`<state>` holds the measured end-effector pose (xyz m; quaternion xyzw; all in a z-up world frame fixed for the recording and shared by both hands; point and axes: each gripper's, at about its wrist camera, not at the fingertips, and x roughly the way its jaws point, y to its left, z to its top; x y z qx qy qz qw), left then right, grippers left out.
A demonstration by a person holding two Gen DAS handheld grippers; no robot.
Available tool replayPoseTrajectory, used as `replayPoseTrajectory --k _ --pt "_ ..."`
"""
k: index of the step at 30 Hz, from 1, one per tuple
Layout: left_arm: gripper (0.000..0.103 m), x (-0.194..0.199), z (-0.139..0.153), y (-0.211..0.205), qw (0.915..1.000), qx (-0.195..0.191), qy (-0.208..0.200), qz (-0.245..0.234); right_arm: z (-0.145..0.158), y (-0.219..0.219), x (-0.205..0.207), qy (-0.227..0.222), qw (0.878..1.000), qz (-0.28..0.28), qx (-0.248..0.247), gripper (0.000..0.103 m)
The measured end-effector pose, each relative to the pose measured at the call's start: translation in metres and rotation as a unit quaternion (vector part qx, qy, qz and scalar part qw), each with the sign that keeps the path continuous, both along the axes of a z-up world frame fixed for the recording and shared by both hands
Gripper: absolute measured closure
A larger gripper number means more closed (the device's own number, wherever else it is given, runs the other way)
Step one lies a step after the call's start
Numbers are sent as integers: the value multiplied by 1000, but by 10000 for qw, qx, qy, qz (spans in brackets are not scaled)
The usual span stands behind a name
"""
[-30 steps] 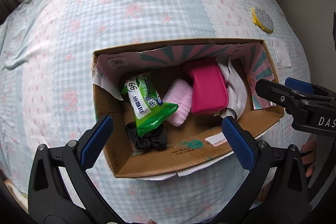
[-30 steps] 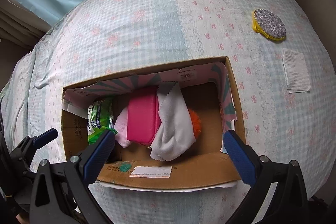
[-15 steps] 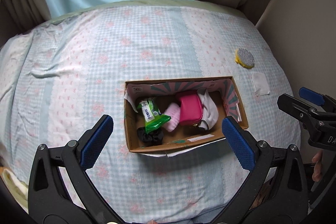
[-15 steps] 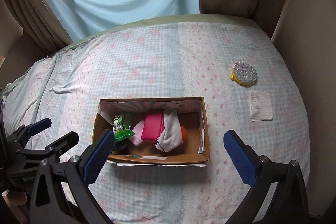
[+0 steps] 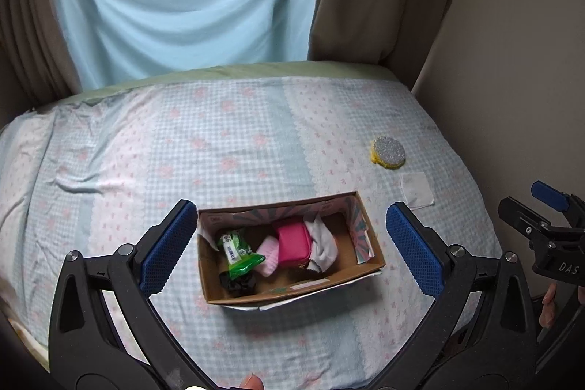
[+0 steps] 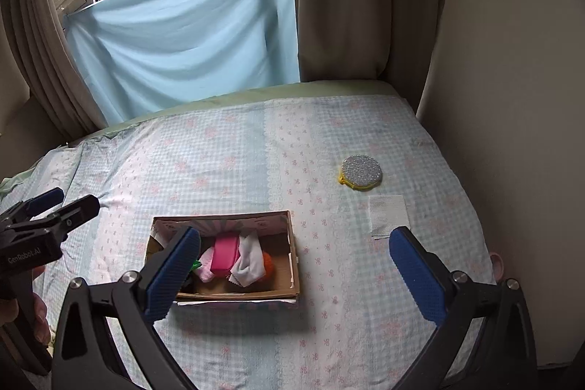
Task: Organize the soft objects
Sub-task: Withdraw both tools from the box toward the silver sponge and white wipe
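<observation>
I am holding my left gripper (image 5: 290, 245) up high over the bed (image 5: 153, 148), pointing down at it. Its two blue fingers (image 5: 168, 245) are spread wide apart and are holding nothing. The cardboard box (image 5: 292, 291) is sitting on the bed, and from this gripper's camera it is showing right between the fingers, far below them.

Inside the box, going from left to right, a green wipes pack (image 5: 239, 253) is lying on top of a black scrunchie (image 5: 237, 284). Next to it a light pink puff (image 5: 268, 253) is touching a bright pink pouch (image 5: 292, 242). A white cloth (image 5: 323, 243) is leaning on the pouch's right side. An orange ball (image 6: 268, 262) is peeking out from behind the cloth.

I am holding my right gripper (image 6: 294, 273) up high too, to the right of the left one, tipped down at the bed. Its fingers (image 6: 416, 275) are wide open too, with nothing in them.

Farther right, outside the box, a round silver and yellow sponge (image 6: 362, 172) is lying on the bed. A white square pad (image 6: 388, 215) is lying just in front of it.
</observation>
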<state>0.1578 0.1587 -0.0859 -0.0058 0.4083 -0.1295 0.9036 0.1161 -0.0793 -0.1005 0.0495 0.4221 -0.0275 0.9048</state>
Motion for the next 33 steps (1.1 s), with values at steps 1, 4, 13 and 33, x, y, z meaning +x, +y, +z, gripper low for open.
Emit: replayPoseTrajectory --k 1,4,13,33 --pt "0 3 3 -11 10000 -5 -63 -72 0 -9 1 6 10000 -34 -38 0" --pt "0 18 8 -51 9995 63 -166 -269 -4 -38 6 22 9999 -91 -127 0" --pt "0 106 -34 -189 9934 242 282 -1086 -39 -133 47 214 9991 -361 -60 0" --pt "0 282 -310 -394 9203 1607 1771 -3097 -271 -211 166 1259 9917 -231 90 0"
